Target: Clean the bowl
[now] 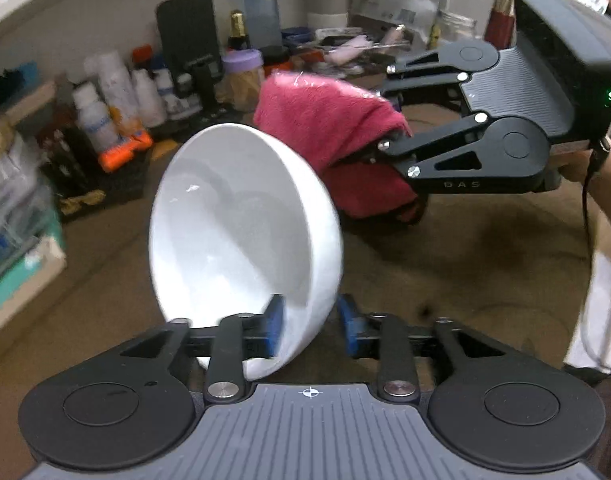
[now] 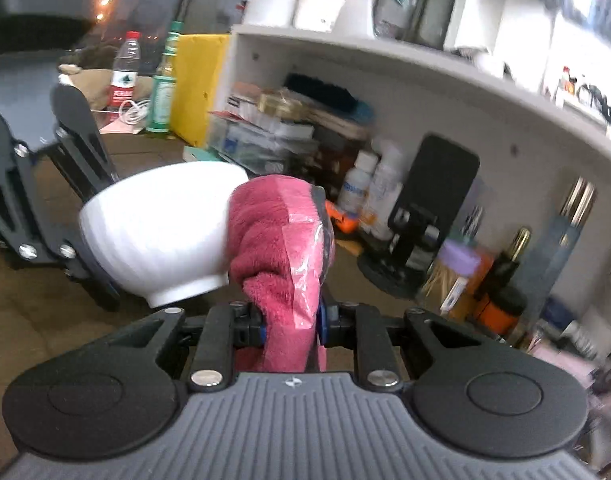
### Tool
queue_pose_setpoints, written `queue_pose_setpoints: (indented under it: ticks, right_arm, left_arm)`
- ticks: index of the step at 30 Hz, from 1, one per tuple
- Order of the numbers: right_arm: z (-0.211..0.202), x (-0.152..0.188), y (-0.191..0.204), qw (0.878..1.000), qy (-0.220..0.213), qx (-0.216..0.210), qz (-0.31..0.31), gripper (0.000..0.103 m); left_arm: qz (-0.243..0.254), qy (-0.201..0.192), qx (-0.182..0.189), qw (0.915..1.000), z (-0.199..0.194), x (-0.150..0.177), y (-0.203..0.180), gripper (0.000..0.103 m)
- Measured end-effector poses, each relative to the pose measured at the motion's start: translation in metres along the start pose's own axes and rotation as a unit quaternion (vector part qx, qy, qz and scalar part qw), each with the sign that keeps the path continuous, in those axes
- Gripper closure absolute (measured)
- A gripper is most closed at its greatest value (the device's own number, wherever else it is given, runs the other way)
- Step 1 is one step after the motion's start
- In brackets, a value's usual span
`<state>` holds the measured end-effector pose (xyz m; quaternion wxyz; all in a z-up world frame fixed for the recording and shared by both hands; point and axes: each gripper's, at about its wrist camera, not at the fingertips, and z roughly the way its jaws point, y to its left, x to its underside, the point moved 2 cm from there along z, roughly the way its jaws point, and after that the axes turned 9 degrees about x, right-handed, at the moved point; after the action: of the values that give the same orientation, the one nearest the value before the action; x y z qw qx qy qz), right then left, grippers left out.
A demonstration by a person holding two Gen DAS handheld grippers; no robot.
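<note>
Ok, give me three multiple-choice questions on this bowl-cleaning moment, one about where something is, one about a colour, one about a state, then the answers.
1. Where does the left gripper grip the white bowl?
A. on its rim wall
B. on its foot ring
C. nowhere, the bowl lies on the table

2. What colour is the cloth in the right gripper?
A. blue
B. dark pink
C. yellow

3. How is the bowl held in the left wrist view?
A. upside down, flat on the table
B. tipped on its side, lifted off the table, opening facing left
C. level, filled with water

Answers:
1 A, one blue pad sits inside the rim and the other outside it.
2 B, the bunched cloth between the pads is dark pink.
3 B, the opening faces left and the bowl hangs above the brown table.
</note>
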<state>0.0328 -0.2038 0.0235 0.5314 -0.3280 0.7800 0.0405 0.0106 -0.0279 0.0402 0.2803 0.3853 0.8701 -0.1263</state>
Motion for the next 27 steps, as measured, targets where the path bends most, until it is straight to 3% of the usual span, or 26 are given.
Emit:
queue_pose_setpoints:
  ticks: [3,7,9,12,18,27]
  right_arm:
    - [0.008,0.004,0.001,1.000,0.004,-0.004,0.005,0.081]
    - [0.015,0.003,0.002,1.000,0.006,-0.006,0.009,0.081]
    - [0.013,0.003,0.001,1.000,0.002,-0.004,0.008,0.081]
    - [0.005,-0.001,-0.004,1.000,-0.009,0.002,0.002,0.081]
    - [-0.008,-0.013,-0.009,0.999,-0.036,0.004,-0.023,0.081]
    - [-0.073,-0.010,0.069,0.980,-0.045,-0.102,-0.164,0.081]
  left_arm:
    - [0.036,0.005,-0.039,0.9986,0.006,0.000,-0.002,0.025]
    - [0.060,0.011,-0.052,0.9968,0.026,-0.010,-0.004,0.033]
    - [0.051,0.019,-0.050,0.9973,0.033,-0.015,-0.001,0.070]
    - [0.028,0.021,-0.035,0.9988,0.035,-0.020,0.006,0.080]
    - [0.024,0.036,-0.018,0.9989,0.026,-0.016,0.002,0.080]
    - [0.032,0.049,-0.028,0.9979,0.022,-0.011,-0.011,0.079]
